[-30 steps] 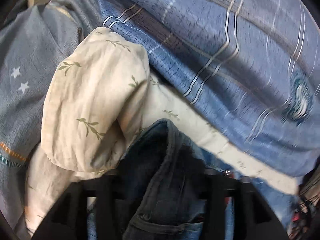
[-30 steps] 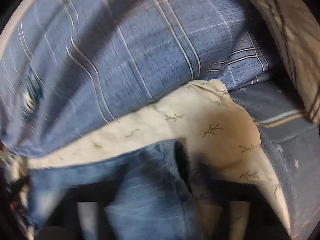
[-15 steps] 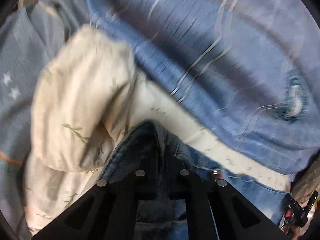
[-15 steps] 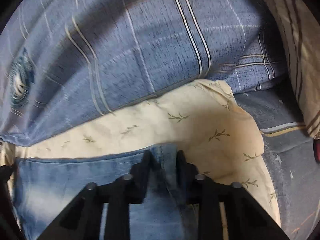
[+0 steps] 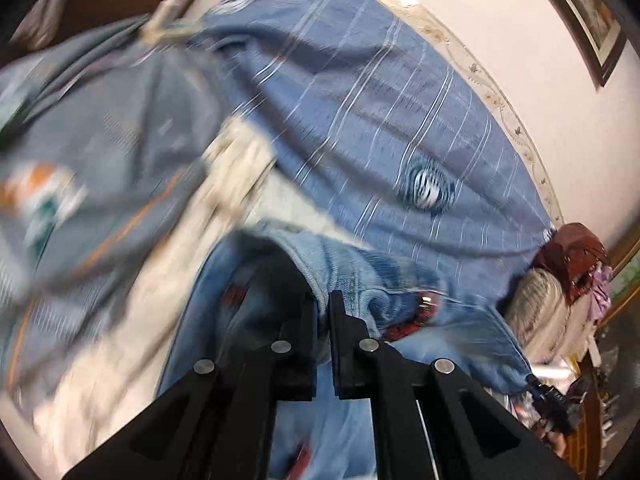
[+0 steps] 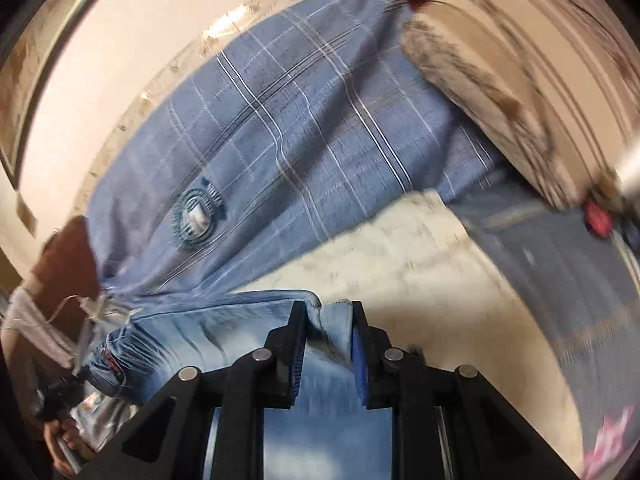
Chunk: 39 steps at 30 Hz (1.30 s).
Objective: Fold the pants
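The jeans [image 5: 360, 280] stretch sideways across the lower frame, top edge uppermost, denim hanging below. The left gripper [image 5: 323, 300] pinches that edge, jaws nearly together; the right gripper [image 6: 328, 312] clamps a thicker fold [image 6: 332, 328]. Both point up and forward. Behind: cream sheet [image 6: 400, 272], blue plaid blanket [image 6: 300, 128], pale wall [image 5: 500, 40].

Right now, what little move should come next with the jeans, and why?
Probably keep lifting and spread them apart. The left hand-held gripper and right hand-held gripper each pinch the jeans edge, and denim sags between them above the cream leaf-print bedding.
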Motion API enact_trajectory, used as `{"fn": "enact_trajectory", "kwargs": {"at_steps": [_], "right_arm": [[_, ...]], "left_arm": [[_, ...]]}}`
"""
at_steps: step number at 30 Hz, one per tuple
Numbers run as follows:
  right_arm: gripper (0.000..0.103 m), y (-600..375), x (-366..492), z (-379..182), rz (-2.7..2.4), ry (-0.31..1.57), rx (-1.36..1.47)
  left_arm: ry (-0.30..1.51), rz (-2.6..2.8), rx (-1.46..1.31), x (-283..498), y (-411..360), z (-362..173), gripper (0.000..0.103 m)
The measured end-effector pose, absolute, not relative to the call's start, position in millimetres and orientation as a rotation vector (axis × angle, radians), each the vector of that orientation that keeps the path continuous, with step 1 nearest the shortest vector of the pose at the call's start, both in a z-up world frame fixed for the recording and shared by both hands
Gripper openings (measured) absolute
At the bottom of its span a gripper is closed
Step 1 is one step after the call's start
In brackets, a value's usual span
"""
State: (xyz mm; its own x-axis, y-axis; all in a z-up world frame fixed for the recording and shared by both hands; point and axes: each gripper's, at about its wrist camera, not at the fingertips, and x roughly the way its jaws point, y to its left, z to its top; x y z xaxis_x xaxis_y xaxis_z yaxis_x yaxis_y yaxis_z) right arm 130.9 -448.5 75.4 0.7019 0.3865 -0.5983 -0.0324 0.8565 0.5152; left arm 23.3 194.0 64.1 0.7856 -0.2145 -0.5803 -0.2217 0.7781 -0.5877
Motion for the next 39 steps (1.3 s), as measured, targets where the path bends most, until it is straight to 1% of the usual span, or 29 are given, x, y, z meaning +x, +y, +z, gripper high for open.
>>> {"fn": "enact_trajectory", "kwargs": {"at_steps": [1, 3, 4, 5, 6, 7, 8, 14, 17, 20, 23, 25, 26, 28, 29, 30, 31, 32, 34, 35, 36, 37, 39], "right_arm": [[0.022, -455, 116, 67, 0.252, 0.772, 0.52], [0.026, -466, 84, 38, 0.257, 0.818, 0.562], [0.032, -469, 76, 25, 0.257, 0.855, 0.578], [0.043, -473, 69, 8, 0.255, 0.909, 0.603], [0.081, -475, 62, -11, 0.232, 0.98, 0.628], [0.09, -477, 55, -22, 0.208, 1.013, 0.651], [0.09, -480, 50, -27, 0.203, 1.013, 0.674], [0.09, -495, 23, -17, 0.196, 0.935, 0.872], [0.09, -490, 21, -27, 0.247, 0.98, 0.968], [0.09, -482, 28, -35, 0.242, 1.007, 1.005], [0.09, -477, 35, -35, 0.253, 0.979, 1.045], [0.09, -472, 47, -42, 0.231, 0.998, 1.059], [0.09, -471, 51, -45, 0.218, 1.008, 1.052], [0.089, -470, 60, -53, 0.181, 1.029, 1.036], [0.088, -468, 63, -57, 0.171, 1.034, 1.034], [0.083, -468, 65, -58, 0.163, 1.042, 1.019], [0.076, -467, 67, -58, 0.154, 1.054, 0.989], [0.072, -465, 71, -56, 0.139, 1.071, 0.947], [0.052, -460, 77, -53, 0.103, 1.108, 0.869], [0.047, -459, 78, -51, 0.096, 1.114, 0.849], [0.038, -458, 80, -47, 0.092, 1.118, 0.826], [0.035, -457, 83, -39, 0.093, 1.11, 0.797], [0.03, -456, 85, -18, 0.09, 1.056, 0.746]], "left_arm": [[0.693, 0.008, -0.721, 6, 198, 51, 0.006], [0.795, 0.038, -0.778, -16, 205, 17, 0.009], [0.857, 0.1, -0.814, -24, 209, -2, 0.013], [0.902, 0.127, -0.851, -27, 212, -17, 0.034], [0.933, 0.147, -0.886, -31, 215, -28, 0.055], [0.94, 0.185, -0.913, -36, 217, -32, 0.066], [0.93, 0.223, -0.933, -41, 217, -32, 0.076], [0.837, 0.281, -0.993, -66, 193, -7, 0.077], [0.835, 0.262, -1.012, -65, 172, -7, 0.084], [0.867, 0.253, -1.015, -51, 160, -13, 0.084], [0.864, 0.27, -1.011, -37, 154, -16, 0.084], [0.888, 0.306, -1.005, -25, 155, -23, 0.084], [0.897, 0.306, -1.019, -24, 157, -27, 0.082], [0.91, 0.31, -1.021, -19, 158, -27, 0.06], [0.932, 0.309, -1.0, -15, 158, -27, 0.034], [0.96, 0.313, -0.97, -12, 158, -25, 0.022], [0.978, 0.325, -0.945, -8, 157, -24, 0.022], [0.986, 0.327, -0.939, -4, 157, -22, 0.019], [1.014, 0.331, -0.94, 5, 159, -19, 0.016], [1.019, 0.331, -0.924, 11, 159, -13, 0.016], [1.007, 0.321, -0.895, 17, 158, -3, 0.015], [0.972, 0.304, -0.859, 21, 156, 12, 0.015], [0.833, 0.255, -0.756, 20, 146, 52, 0.015]]}}
